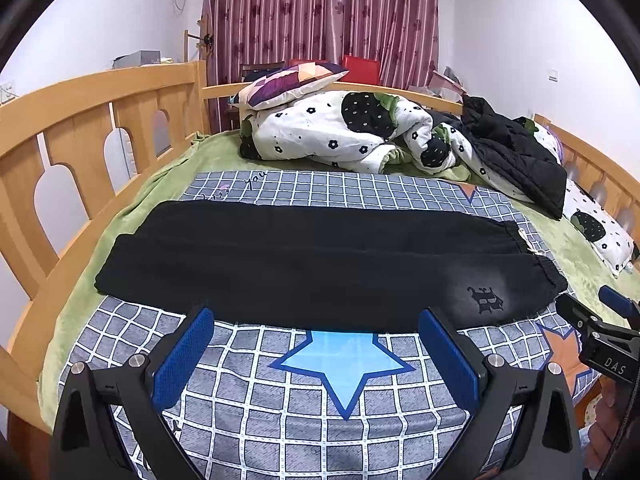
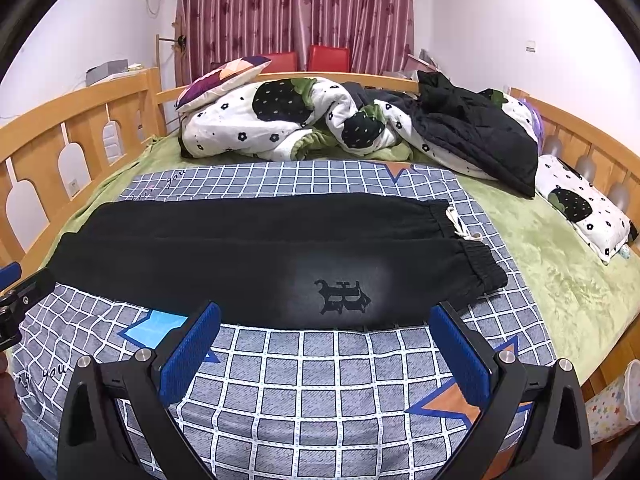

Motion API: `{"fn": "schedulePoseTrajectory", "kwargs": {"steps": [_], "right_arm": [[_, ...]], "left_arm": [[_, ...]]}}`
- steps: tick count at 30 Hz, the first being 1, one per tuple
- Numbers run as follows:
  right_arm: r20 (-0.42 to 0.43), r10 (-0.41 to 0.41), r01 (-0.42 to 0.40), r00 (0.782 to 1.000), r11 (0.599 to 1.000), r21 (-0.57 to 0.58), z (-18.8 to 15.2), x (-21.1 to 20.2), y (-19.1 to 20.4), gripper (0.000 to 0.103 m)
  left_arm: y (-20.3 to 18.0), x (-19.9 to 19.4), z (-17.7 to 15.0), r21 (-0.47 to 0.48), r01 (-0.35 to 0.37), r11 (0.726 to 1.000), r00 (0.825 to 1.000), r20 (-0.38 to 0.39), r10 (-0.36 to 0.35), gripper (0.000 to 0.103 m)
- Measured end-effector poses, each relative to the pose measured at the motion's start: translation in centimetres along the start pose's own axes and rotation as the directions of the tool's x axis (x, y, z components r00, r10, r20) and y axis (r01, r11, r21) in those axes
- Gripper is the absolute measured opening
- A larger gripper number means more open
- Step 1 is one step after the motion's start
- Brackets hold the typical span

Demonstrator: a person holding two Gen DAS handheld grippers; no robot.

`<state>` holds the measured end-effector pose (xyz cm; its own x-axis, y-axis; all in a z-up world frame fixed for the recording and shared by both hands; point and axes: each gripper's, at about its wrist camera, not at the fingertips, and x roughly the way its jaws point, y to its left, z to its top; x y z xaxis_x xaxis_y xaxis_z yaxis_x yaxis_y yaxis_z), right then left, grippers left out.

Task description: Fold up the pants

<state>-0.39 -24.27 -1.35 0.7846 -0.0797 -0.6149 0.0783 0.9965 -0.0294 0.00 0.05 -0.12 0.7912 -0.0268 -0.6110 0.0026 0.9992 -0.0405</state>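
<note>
Black pants (image 1: 320,256) lie flat across a grey checked sheet (image 1: 280,420) on a bed, folded lengthwise with one leg on the other, waistband and white drawstring (image 2: 460,224) at the right, leg ends at the left. A pale patch with a dark emblem (image 2: 344,290) sits near the waistband on the near side. The left gripper (image 1: 316,328) hangs just short of the pants' near edge, fingers spread wide and holding nothing. The right gripper (image 2: 326,322) does likewise nearer the waistband, also wide apart. A crumpled quilt (image 1: 344,132) and black jacket (image 1: 516,152) lie at the far end.
</note>
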Motion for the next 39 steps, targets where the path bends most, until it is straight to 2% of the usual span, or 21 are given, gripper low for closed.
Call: {"fn": "schedulePoseTrajectory", "kwargs": {"steps": [39], "right_arm": [[0.001, 0.01, -0.01, 1.0, 0.999, 0.033, 0.04, -0.04, -0.31, 0.102]], "left_arm": [[0.9, -0.2, -0.02, -0.032, 0.005, 0.999, 1.0, 0.011, -0.004, 0.103]]}}
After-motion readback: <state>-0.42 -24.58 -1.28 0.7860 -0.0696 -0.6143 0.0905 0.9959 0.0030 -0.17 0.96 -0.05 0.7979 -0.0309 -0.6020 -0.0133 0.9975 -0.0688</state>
